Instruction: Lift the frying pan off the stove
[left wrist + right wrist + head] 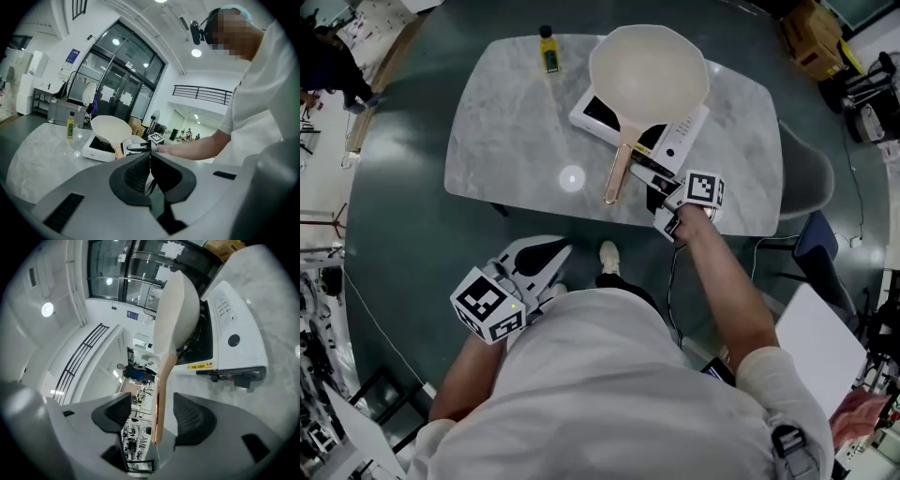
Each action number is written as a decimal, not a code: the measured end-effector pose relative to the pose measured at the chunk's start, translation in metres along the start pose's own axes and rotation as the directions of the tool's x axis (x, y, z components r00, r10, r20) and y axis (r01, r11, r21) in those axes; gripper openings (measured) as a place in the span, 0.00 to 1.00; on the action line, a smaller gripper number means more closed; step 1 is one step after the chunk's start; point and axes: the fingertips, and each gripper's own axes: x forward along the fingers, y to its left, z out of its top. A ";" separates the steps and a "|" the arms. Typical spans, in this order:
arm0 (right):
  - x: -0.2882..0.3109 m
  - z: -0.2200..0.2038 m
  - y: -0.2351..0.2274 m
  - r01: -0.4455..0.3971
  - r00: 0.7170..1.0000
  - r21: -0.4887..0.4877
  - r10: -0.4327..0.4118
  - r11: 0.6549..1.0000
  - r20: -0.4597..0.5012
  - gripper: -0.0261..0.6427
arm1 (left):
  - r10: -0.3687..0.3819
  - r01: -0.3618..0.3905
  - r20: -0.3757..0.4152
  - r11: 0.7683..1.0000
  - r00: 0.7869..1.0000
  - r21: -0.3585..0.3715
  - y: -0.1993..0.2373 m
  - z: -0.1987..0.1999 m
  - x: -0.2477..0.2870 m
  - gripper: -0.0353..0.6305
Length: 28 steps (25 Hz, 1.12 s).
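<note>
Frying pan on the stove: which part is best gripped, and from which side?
Grip the wooden handle, coming from the table's near edge along its length. It juts past the stove toward the person and looks slim enough for jaws; the pan's bowl is too wide. The right tool straddles it, jaws open.

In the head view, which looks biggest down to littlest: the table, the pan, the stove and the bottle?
1. table
2. pan
3. stove, partly hidden under the pan, so these two are unsure
4. bottle
</note>
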 end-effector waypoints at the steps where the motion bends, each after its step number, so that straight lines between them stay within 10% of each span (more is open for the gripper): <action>1: 0.008 0.006 -0.004 -0.020 1.000 0.016 0.020 1.000 -0.007 0.47 | 0.014 -0.014 0.000 1.000 1.000 -0.002 0.002 0.003 0.003 0.08; 15: 0.085 0.044 -0.020 -0.126 0.986 0.170 0.142 0.977 -0.087 0.49 | 0.212 -0.210 0.016 0.975 0.977 -0.071 0.036 0.020 0.012 0.08; 28: 0.108 0.057 -0.023 -0.168 0.978 0.221 0.191 0.961 -0.087 0.28 | 0.282 -0.280 0.014 0.955 0.959 -0.098 0.052 0.027 0.020 0.08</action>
